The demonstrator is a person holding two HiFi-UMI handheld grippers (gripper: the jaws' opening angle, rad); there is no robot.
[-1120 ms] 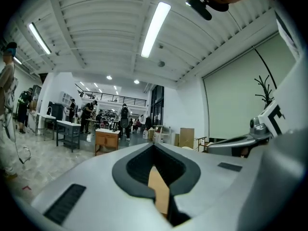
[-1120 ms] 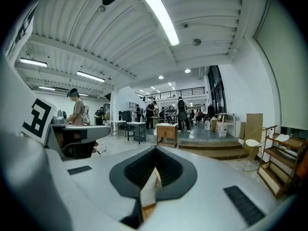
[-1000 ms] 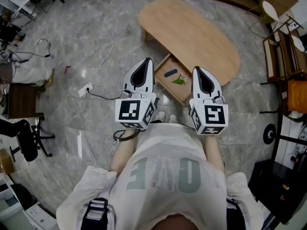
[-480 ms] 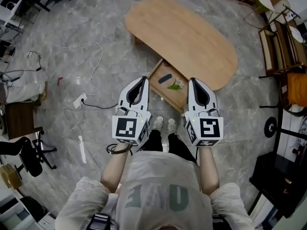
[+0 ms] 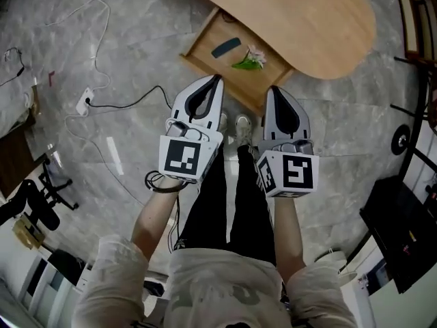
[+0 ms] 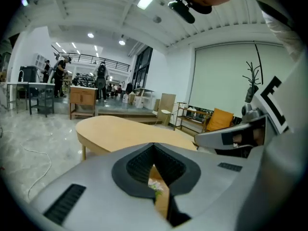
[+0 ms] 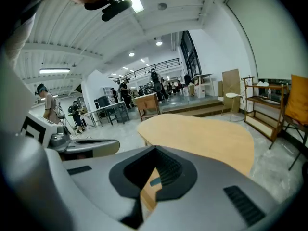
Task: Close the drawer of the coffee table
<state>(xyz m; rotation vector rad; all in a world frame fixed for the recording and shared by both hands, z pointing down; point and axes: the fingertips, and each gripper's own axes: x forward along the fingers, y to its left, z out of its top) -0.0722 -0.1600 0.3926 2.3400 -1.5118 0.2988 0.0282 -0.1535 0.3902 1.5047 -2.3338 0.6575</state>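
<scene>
The drawer (image 5: 218,63) stands pulled out from under the table (image 5: 307,12), with its front wall towards the person. Only a narrow strip of bare floor (image 5: 136,39) separates that front from the left gripper (image 5: 217,80) and right gripper (image 5: 274,91), both with jaws together. Nothing stands in the strip. The person's shoes (image 5: 241,127) sit between the two grippers, just short of the drawer front. The tabletop overhangs the drawer's rear, blocking the way in from above there. To the left the floor is open, apart from a cable (image 5: 130,103) and a power strip (image 5: 85,100), both well apart from the drawer.
</scene>
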